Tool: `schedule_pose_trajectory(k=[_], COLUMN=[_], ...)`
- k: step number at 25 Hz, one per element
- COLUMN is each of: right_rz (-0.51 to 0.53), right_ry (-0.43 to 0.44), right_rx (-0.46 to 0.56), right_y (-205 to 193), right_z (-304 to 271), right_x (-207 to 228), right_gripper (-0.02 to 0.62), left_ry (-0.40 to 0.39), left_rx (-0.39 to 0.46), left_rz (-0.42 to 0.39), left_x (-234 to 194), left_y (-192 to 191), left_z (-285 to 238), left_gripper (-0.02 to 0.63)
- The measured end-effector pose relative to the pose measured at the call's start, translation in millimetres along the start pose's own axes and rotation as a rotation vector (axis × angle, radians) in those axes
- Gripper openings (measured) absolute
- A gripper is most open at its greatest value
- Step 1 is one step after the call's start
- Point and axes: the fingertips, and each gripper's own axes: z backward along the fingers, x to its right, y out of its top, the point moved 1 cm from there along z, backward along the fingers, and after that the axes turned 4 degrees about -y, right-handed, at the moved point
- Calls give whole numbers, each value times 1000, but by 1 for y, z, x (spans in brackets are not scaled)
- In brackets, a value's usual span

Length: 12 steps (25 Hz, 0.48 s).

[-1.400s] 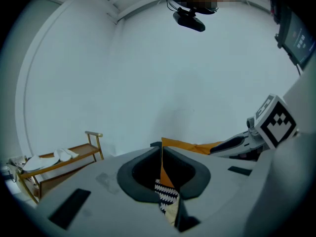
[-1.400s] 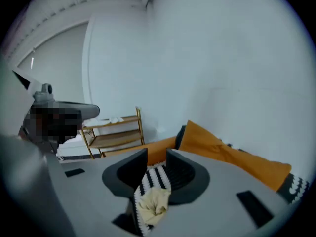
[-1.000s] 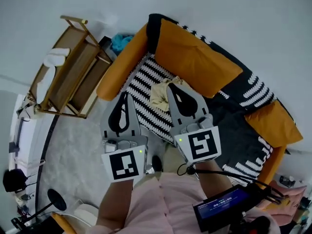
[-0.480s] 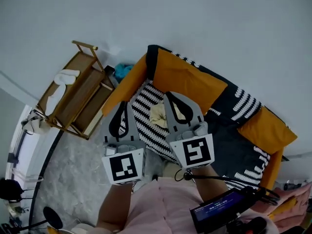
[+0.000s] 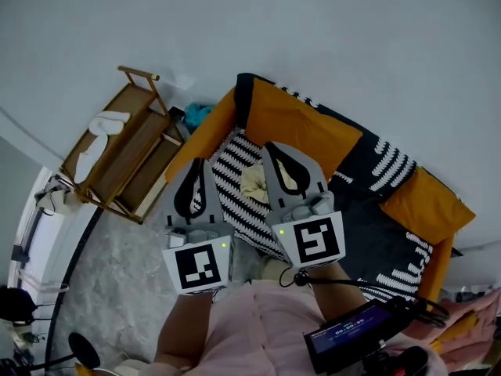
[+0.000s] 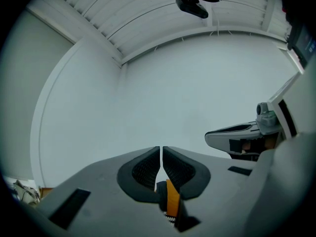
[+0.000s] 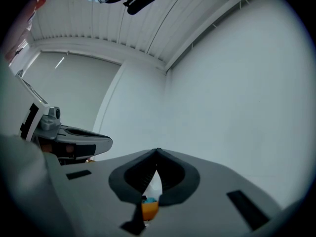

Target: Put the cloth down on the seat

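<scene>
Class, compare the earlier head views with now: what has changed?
The head view drew back, so the sofa looks smaller, and the right gripper now covers more of the cloth. Nothing grasped or released: left gripper and right stay shut, cloth still on the striped seat.

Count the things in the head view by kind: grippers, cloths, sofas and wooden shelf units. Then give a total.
Grippers: 2 (left gripper, right gripper)
Cloth: 1
Sofa: 1
Wooden shelf unit: 1
Total: 5
</scene>
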Motion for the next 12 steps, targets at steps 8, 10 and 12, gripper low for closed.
schedule_pose_trajectory(k=[8,10,12], right_rz=[0,0,0], right_ry=[1,1,2], right_rx=[0,-1,-2], right_y=[1,1,1], right_z=[0,0,-1], right_x=[-2,-1,-2], right_gripper=[0,0,0], left_ry=[2,2,2], left_rx=[3,3,3], left_rz=[0,2,-2], left_x=[-1,-1,-1], left_y=[0,1,1], left_z=[1,1,1], left_gripper=[25,25,25])
